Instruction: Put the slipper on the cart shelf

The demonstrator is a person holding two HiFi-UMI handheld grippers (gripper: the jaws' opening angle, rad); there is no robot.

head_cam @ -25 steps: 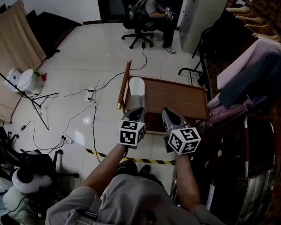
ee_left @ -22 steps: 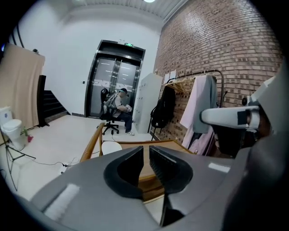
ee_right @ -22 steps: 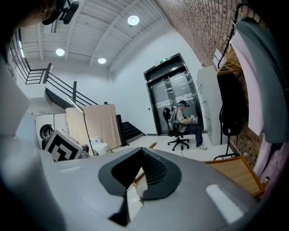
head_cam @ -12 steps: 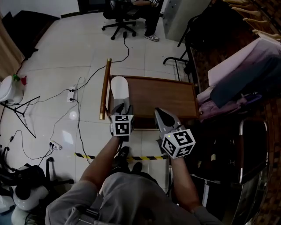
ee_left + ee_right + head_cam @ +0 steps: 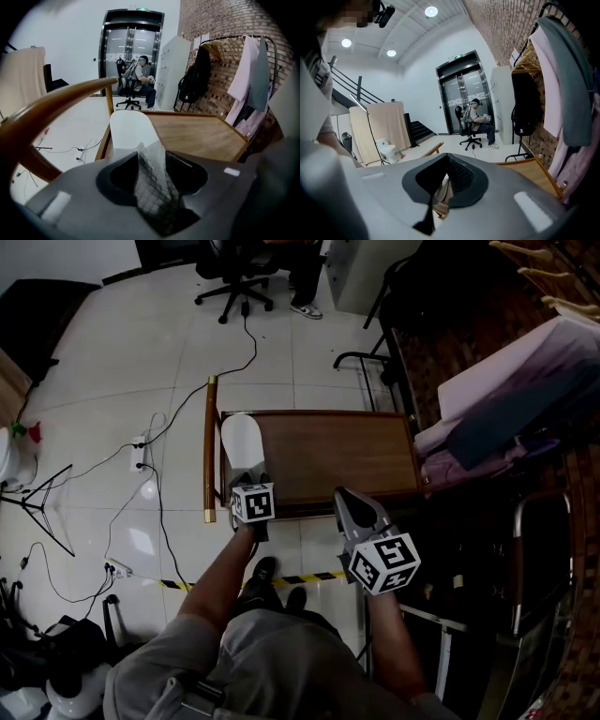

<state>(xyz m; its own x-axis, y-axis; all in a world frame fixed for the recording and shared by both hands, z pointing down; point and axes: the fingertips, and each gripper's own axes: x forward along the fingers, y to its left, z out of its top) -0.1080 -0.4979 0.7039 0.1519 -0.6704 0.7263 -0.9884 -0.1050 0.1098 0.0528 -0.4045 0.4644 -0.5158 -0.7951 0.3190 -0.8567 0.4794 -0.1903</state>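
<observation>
**White quilted fabric slipper laid on the brown wooden cart shelf, at its left edge**
Your left gripper has just been opening its fingers. They stand wide, with the slipper's near end loose between them, so the shelf seems to bear it. Its long axis follows the left edge, toe towards the far-left corner. Your right gripper waits off the near edge, fingers drawn together and empty.
</observation>
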